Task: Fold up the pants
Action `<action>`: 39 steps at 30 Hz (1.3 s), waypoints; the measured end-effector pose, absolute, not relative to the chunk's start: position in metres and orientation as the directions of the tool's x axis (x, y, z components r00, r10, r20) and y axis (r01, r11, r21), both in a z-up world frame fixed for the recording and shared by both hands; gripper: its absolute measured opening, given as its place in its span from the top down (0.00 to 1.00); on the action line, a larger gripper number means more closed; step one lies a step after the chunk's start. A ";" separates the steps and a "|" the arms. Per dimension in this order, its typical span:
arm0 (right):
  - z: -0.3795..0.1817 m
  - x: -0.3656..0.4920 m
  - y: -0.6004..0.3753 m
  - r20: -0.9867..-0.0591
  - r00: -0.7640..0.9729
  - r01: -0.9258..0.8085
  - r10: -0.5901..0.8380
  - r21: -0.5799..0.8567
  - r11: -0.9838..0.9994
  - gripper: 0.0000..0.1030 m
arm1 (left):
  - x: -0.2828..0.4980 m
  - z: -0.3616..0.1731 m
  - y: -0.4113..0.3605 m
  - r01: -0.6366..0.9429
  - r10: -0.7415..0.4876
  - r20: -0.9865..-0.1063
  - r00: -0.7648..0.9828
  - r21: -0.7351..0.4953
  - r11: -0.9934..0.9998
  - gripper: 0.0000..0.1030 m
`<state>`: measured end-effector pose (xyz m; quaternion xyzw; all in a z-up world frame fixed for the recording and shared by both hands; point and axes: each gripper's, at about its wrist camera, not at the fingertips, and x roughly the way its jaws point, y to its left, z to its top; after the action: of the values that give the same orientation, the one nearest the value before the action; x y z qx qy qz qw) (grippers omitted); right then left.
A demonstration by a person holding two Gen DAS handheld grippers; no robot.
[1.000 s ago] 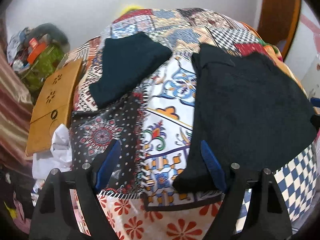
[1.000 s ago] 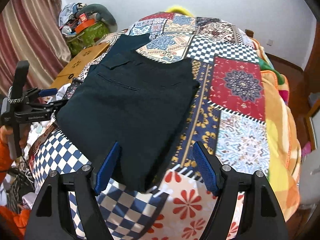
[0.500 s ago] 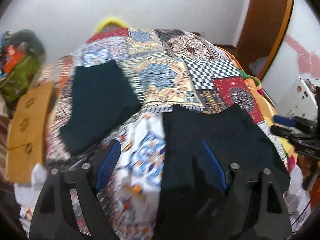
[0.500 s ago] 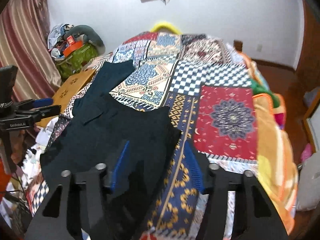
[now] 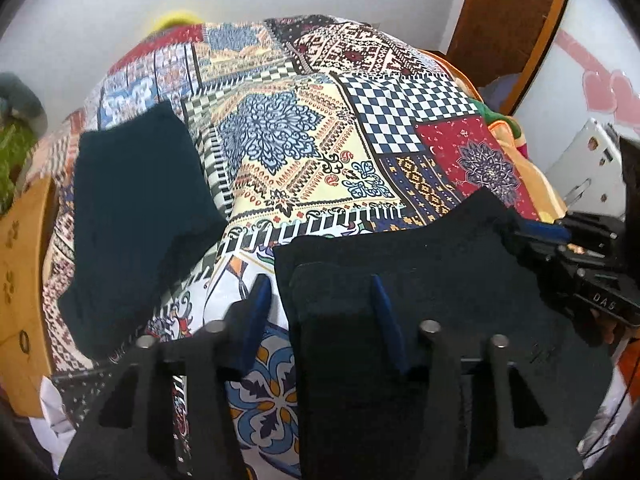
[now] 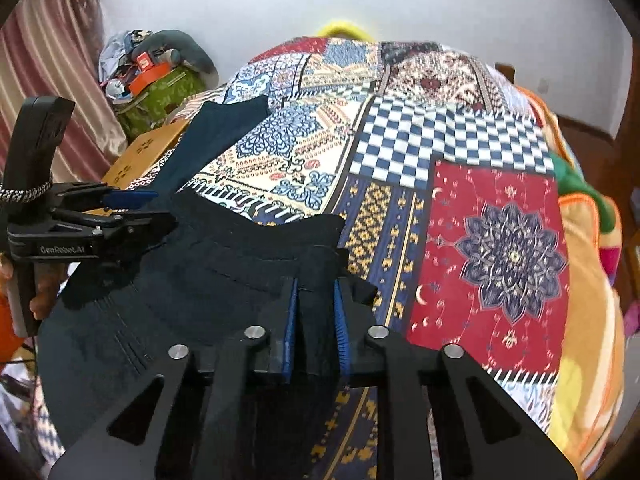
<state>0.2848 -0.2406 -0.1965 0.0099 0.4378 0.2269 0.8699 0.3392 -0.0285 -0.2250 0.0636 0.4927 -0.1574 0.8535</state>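
Note:
Dark navy pants (image 5: 440, 280) (image 6: 180, 288) lie across the near part of the bed. In the left wrist view my left gripper (image 5: 318, 312) straddles the pants' far left corner. Its jaws are closing, the cloth is between them, and the pads (image 5: 260, 300) still stand apart from it. From the right wrist view the left gripper (image 6: 136, 208) also shows a gap. My right gripper (image 6: 315, 320) is closing, and its blue pads (image 6: 290, 320) pinch a bunched fold at the far right corner. Seen from the left, the right gripper (image 5: 520, 236) sits at that corner.
A second dark folded garment (image 5: 132, 216) (image 6: 216, 136) lies on the left of the patchwork quilt (image 5: 280, 140) (image 6: 500, 240). A wooden board (image 5: 16, 280) (image 6: 140, 152), a green bag heap (image 6: 160, 88) and a curtain (image 6: 40, 60) are left of the bed. A wooden door (image 5: 508, 20) stands at the back right.
Both grippers have travelled forward over the pants to their far edge. The right jaws closed onto the cloth and the left jaws narrowed around the corner.

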 end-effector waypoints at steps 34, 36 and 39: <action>-0.188 0.212 -0.252 -0.802 0.456 -0.286 0.387 0.280 0.917 0.29 | 0.266 -0.214 0.000 0.245 -0.250 -0.877 0.410 -0.158 0.957 0.22; -0.198 0.215 -0.257 -0.797 0.433 -0.254 0.421 0.340 0.905 0.29 | 0.272 -0.224 -0.002 0.244 -0.290 -0.885 0.365 -0.209 0.947 0.22; -0.205 0.222 -0.261 -0.778 0.395 -0.242 0.488 0.424 0.873 0.29 | 0.281 -0.234 -0.008 0.248 -0.341 -0.888 0.310 -0.271 0.930 0.21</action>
<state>0.2217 -0.2607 -0.2050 0.1218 0.5036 0.2208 0.8263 0.2813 -0.0078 -0.2339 -0.0417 0.5584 -0.1820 0.8083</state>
